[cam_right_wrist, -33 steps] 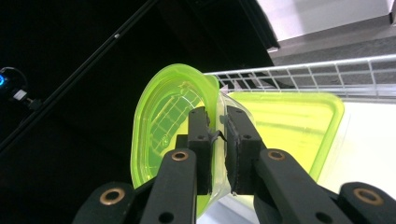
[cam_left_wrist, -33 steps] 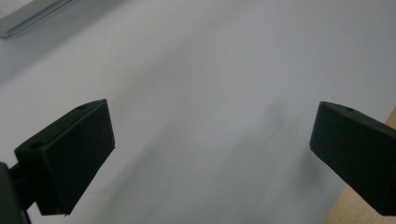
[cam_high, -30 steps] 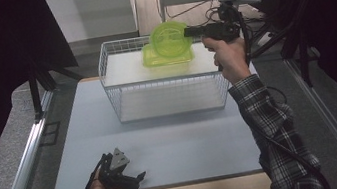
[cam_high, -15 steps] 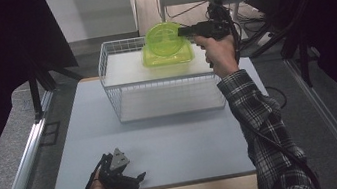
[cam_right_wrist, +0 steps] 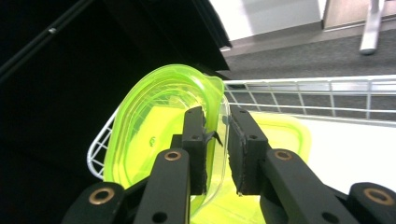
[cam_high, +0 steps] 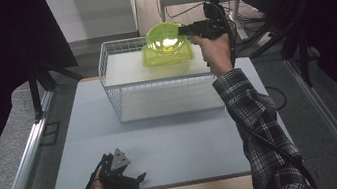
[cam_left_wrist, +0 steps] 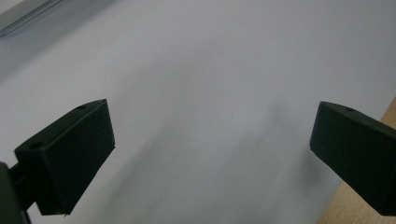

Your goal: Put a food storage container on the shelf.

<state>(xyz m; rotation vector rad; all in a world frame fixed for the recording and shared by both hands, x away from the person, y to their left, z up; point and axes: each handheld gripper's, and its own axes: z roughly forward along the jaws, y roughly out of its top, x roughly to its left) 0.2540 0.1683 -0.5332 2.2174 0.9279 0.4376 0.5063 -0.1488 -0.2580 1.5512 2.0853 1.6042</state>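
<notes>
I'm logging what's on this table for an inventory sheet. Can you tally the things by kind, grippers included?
Green plastic lid, held tilted: 1
Green plastic container, in the basket: 1
White wire basket: 1
Handheld grippers: 2, the left gripper and the right gripper
Total: 5
</notes>
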